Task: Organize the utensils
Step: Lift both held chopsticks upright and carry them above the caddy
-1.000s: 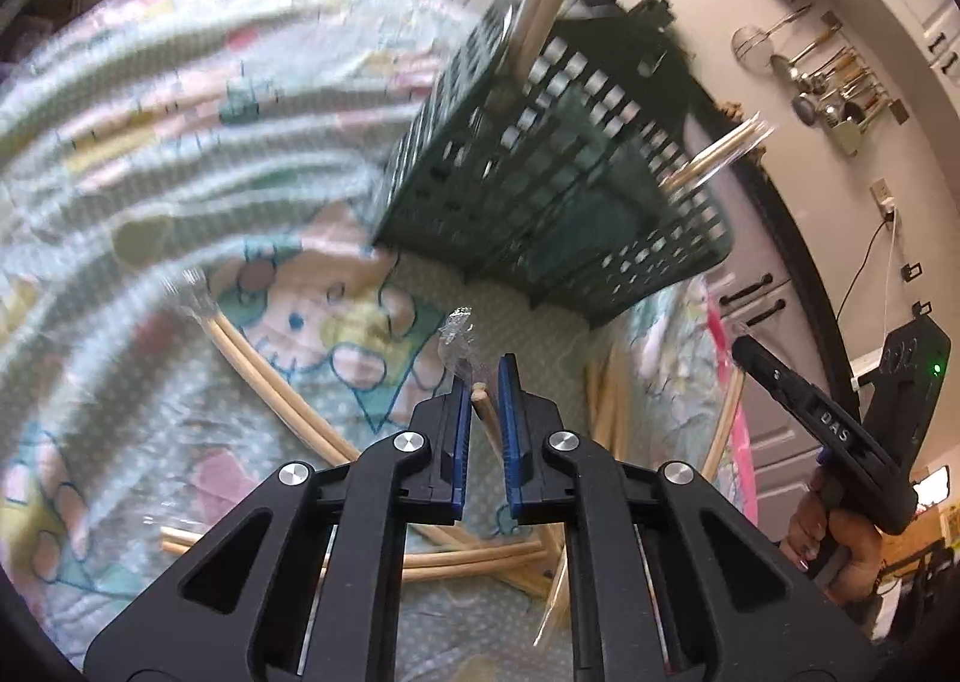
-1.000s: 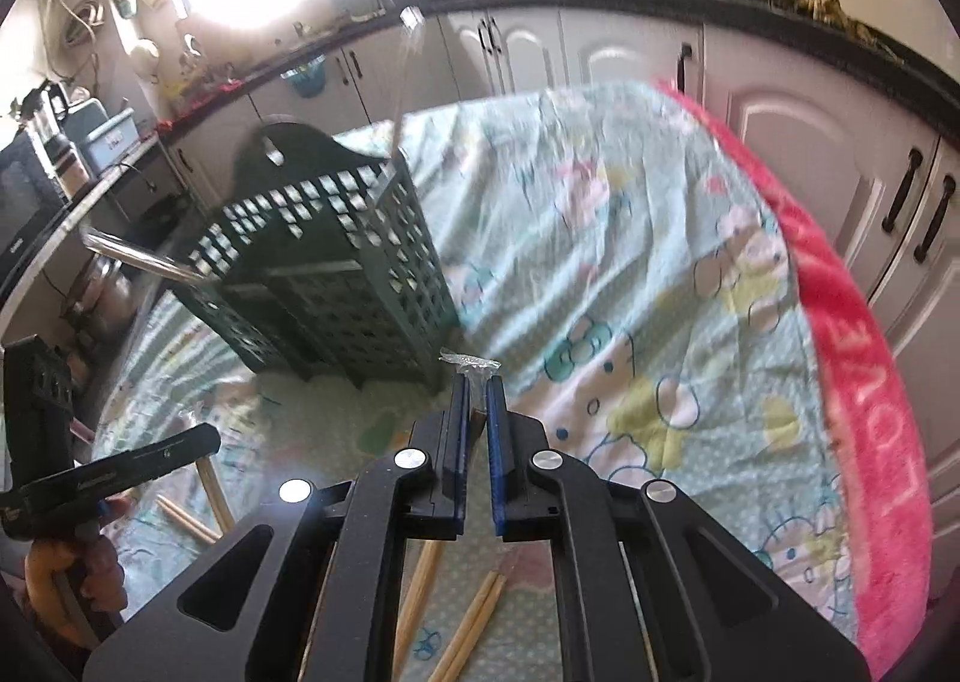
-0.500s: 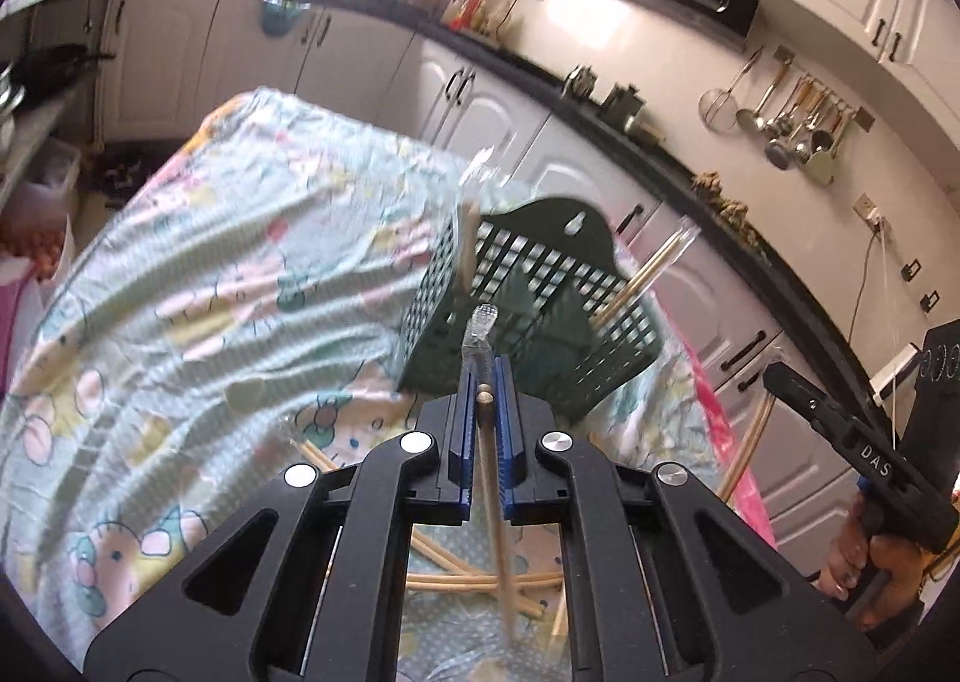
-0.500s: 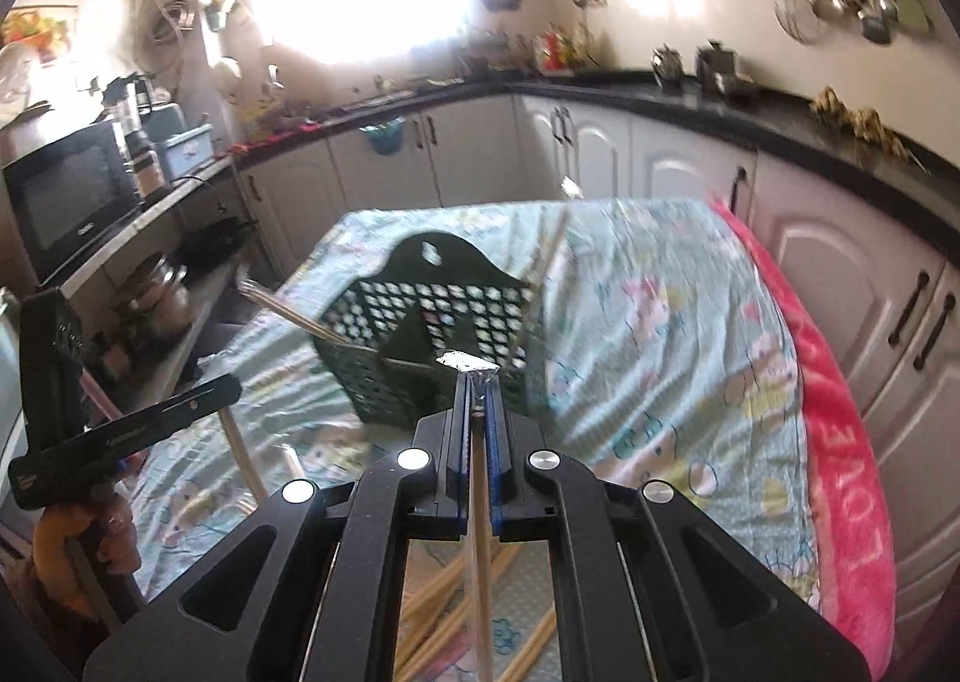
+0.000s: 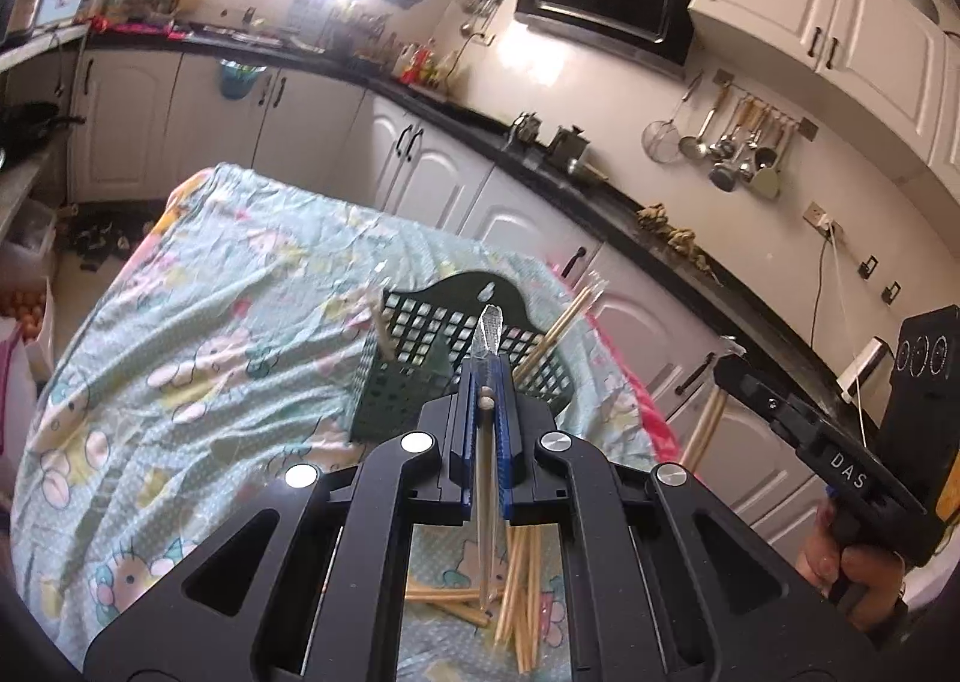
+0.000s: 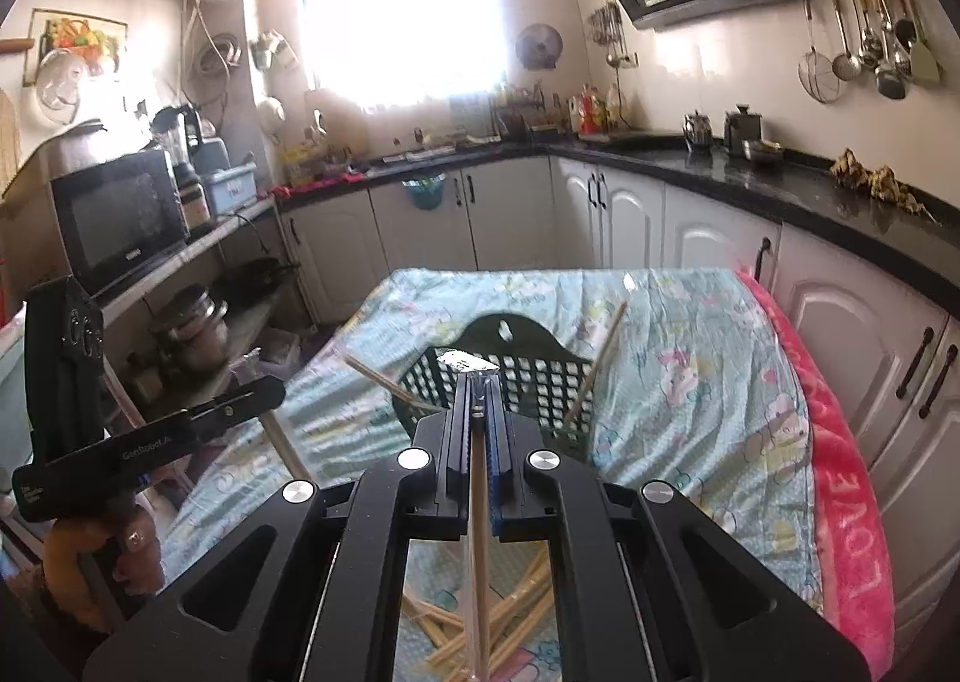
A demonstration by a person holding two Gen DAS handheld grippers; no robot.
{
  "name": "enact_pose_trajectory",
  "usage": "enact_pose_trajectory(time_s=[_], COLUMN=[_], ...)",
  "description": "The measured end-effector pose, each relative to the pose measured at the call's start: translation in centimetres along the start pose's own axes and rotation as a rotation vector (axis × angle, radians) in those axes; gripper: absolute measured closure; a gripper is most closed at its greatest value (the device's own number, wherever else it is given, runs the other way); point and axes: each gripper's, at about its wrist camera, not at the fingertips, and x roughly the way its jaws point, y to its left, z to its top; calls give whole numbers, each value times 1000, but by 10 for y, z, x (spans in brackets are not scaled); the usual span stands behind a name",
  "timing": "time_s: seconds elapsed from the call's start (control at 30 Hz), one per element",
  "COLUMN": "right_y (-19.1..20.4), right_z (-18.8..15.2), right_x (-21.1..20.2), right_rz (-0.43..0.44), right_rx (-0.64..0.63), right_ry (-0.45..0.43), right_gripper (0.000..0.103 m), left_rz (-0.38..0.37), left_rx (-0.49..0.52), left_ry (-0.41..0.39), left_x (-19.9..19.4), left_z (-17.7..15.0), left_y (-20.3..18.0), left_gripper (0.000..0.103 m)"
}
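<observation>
A dark green lattice basket (image 5: 408, 382) (image 6: 540, 376) stands on the table with wrapped chopsticks (image 5: 558, 328) (image 6: 603, 358) leaning in it. My left gripper (image 5: 485, 376) is shut on a plastic-wrapped pair of chopsticks (image 5: 485, 478) that hangs down between its blue pads, above the table in front of the basket. My right gripper (image 6: 476, 382) is shut on another wrapped pair (image 6: 477, 532), also hanging downward. Several more wrapped chopsticks (image 5: 516, 586) (image 6: 474, 616) lie scattered on the cloth beneath both grippers. Each gripper shows in the other's view, held by a hand (image 5: 852, 562) (image 6: 84, 550).
A pale green cartoon-print cloth (image 5: 198, 334) covers the table, with a pink towel (image 6: 840, 502) along its right edge. White cabinets and a black counter (image 6: 780, 172) run behind and to the right. A shelf with a microwave (image 6: 120, 214) stands left.
Both grippers have risen from just above the cloth, each lifting a wrapped pair of chopsticks that now hangs below it. The basket looks farther and lower.
</observation>
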Motion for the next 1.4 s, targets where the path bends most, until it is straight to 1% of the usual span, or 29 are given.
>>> enact_pose_trajectory(time_s=[0.17,0.6,0.97,1.23,1.4], right_y=[11,31,35,30,26], right_z=[16,55,77,88,92], right_x=[-9,-9,-8,-3,-2], right_rz=[18,18,-11,-31,-45], right_rx=[-20,-80,-127,-129,-139], right_ry=[-66,-173,-228,-250,-286], right_gripper=[98,98,98,98,98], left_rz=[-12,-23,-31,-41,-32], left_rx=[52,118,169,181,192], left_ry=[-27,-96,-163,-189,-200], left_x=[-8,-14,-15,-9,1], left_z=[15,50,82,97,105], left_y=[-16,-36,-52,-60,-64], left_gripper=[100,100,100,100,100])
